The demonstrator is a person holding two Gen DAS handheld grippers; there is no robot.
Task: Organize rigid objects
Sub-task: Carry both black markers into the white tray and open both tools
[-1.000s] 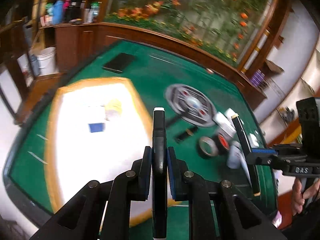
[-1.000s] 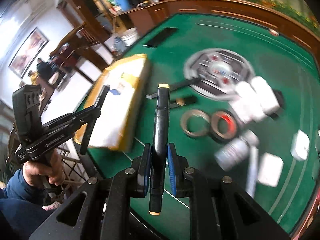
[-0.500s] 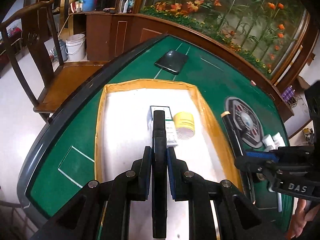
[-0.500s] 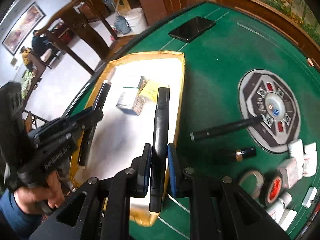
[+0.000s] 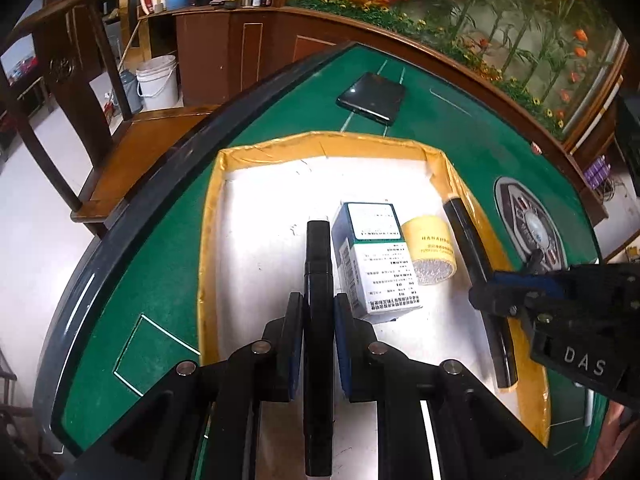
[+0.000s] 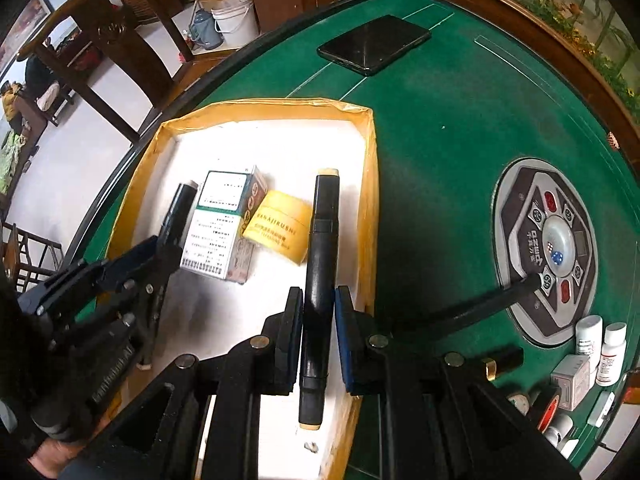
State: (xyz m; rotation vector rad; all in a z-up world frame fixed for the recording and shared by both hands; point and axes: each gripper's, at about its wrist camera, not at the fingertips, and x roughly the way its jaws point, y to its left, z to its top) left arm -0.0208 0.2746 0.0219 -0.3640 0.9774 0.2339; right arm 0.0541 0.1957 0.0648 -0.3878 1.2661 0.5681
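My left gripper (image 5: 317, 312) is shut on a black marker (image 5: 318, 264) and holds it over the white floor of the yellow-rimmed tray (image 5: 256, 148), left of a white and teal box (image 5: 376, 256). My right gripper (image 6: 318, 308) is shut on a second black marker with cream ends (image 6: 322, 240), over the tray's right side (image 6: 370, 184). A yellow jar (image 6: 280, 226) lies beside the box (image 6: 222, 224). Each gripper shows in the other's view: the right one (image 5: 560, 304) and the left one (image 6: 100, 280).
A black phone (image 6: 374, 42) lies on the green felt beyond the tray. A grey round control panel (image 6: 548, 248), a loose black marker (image 6: 472, 308), small white bottles (image 6: 600, 344), boxes and tape rolls (image 6: 548, 404) sit at the right. A wooden chair (image 5: 80, 92) stands off the table's left edge.
Both grippers have moved left from the cluttered middle of the table to above the tray, each still holding its marker, and have come lower over the tray floor.
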